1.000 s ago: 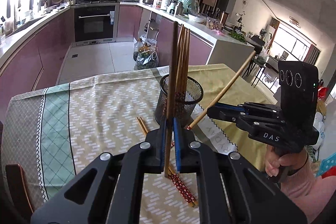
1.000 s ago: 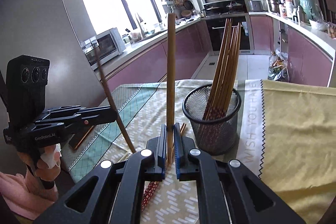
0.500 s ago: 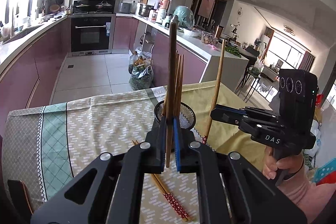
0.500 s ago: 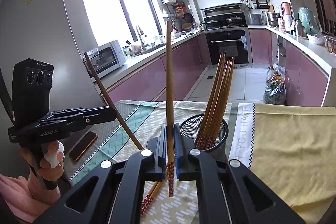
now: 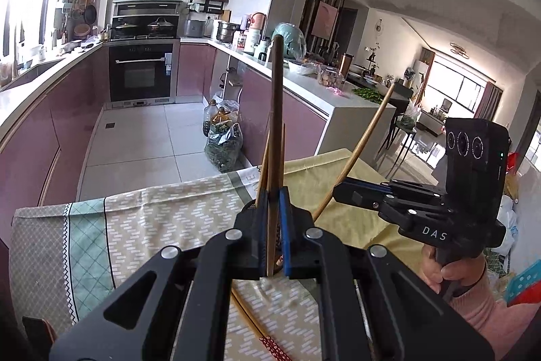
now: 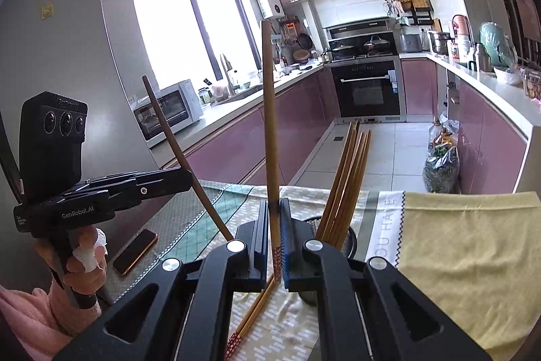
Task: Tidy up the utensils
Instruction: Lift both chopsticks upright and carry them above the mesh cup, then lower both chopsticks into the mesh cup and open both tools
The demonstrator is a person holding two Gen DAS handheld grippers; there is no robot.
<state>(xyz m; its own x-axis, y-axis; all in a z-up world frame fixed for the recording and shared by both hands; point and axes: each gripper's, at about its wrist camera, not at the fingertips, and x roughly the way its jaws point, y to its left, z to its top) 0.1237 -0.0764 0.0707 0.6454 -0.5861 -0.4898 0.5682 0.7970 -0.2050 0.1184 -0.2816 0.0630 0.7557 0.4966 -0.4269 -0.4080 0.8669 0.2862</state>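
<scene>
Bright pink kitchen, loads of daylight

Daylight is pouring through the big window (image 6: pixel 189 32), pink cabinets (image 5: pixel 40 137) are lining both sides, a black oven (image 5: pixel 141 75) is sitting at the far end, pale floor tiles (image 5: pixel 135 141) are running between

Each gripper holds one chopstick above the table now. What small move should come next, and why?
Probably carry the right gripper over the mesh holder and lower its chopstick in tip-first: it is clamped upright, and other chopsticks already stand there.
</scene>
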